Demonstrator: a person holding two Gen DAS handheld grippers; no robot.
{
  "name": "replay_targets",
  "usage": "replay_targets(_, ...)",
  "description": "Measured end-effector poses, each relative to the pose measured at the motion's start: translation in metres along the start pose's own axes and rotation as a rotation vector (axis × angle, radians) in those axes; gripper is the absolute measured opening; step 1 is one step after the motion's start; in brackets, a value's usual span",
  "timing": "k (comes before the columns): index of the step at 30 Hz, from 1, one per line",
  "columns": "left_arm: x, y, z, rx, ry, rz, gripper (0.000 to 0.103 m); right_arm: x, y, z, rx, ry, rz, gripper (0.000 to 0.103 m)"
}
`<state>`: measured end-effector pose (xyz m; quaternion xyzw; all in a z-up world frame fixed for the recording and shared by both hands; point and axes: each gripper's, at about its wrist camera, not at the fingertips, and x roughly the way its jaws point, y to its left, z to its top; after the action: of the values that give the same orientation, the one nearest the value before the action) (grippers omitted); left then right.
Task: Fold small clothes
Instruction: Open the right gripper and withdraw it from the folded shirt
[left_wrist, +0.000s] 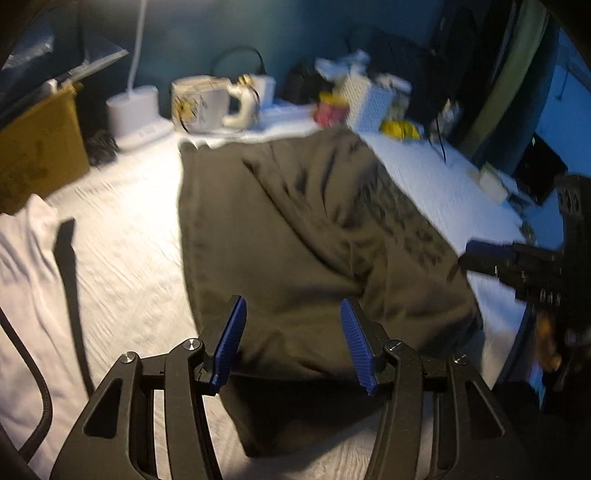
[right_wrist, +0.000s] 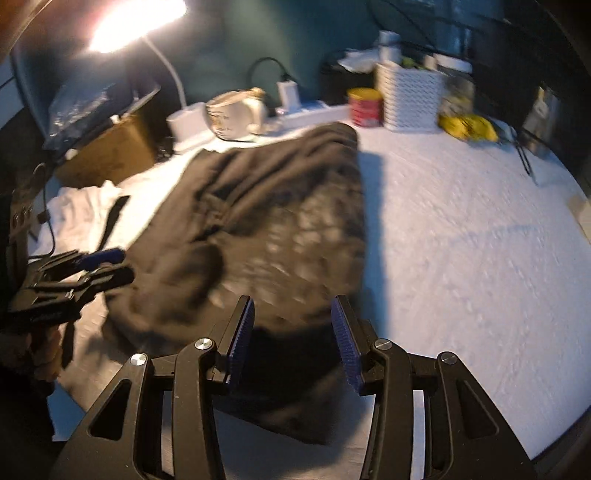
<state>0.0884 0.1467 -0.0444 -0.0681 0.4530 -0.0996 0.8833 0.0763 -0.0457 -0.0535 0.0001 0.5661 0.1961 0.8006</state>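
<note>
My left gripper (left_wrist: 291, 341) stands about half open over the near edge of the dark olive garment (left_wrist: 295, 229), its blue pads (left_wrist: 232, 339) apart with cloth showing in the gap below them but nothing pinched that I can see. My right gripper (right_wrist: 291, 341) is parted to much the same width, also gripping nothing, with the garment's near hem (right_wrist: 280, 280) lying between and beyond its fingers. The garment lies rumpled on the white-covered table (right_wrist: 461, 229), running from my jaws toward twelve o'clock, a faint printed pattern on its right half. In the left wrist view the right gripper shows at three o'clock, just beside the garment's edge; in the right wrist view the left gripper sits at nine o'clock. A white cloth (left_wrist: 26, 258) lies at nine o'clock in the left view. At twelve o'clock stand a mug (right_wrist: 236, 114), a red can (right_wrist: 365, 108) and a white basket (right_wrist: 410, 98); everything is motion-blurred.
</note>
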Motion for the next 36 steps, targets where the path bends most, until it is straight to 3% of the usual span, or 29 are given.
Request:
replay_targets(3, -0.001, -0.01, -0.015, 0.033, 0.032, -0.006, 0.053, 0.004, -0.012, -0.01, 0.006, 0.022, -0.02, 0.046)
replay_targets(4, -0.003, -0.014, -0.019, 0.048, 0.033, -0.007, 0.04, 0.006, -0.014, -0.012, 0.007, 0.029, -0.023, 0.046)
replay_targets(5, -0.005, -0.019, -0.023, 0.072, 0.033, 0.0, 0.013, 0.008, -0.017, -0.015, 0.009, 0.037, -0.022, 0.046)
replay_targets(8, -0.008, -0.029, -0.036, 0.103, 0.052, 0.049, 0.005, 0.013, -0.021, -0.023, 0.002, 0.062, -0.023, 0.046)
replay_targets(13, -0.014, -0.028, -0.048, 0.064, 0.081, 0.081, 0.004, 0.017, -0.023, -0.028, -0.022, 0.075, -0.014, 0.046)
replay_targets(19, -0.027, -0.015, -0.037, -0.047, 0.073, 0.063, 0.007, 0.016, -0.032, -0.018, -0.029, 0.064, -0.006, 0.046)
replay_targets(27, -0.034, -0.023, -0.011, -0.044, 0.035, 0.1, 0.008, 0.015, -0.05, 0.0, -0.026, 0.043, 0.009, 0.046)
replay_targets(32, -0.035, -0.026, 0.004, -0.043, 0.019, 0.116, 0.032, 0.017, -0.061, 0.011, -0.02, 0.033, 0.018, 0.046)
replay_targets(36, -0.029, -0.027, 0.016, -0.053, 0.008, 0.138, 0.037, 0.021, -0.068, 0.02, -0.022, 0.027, 0.023, 0.046)
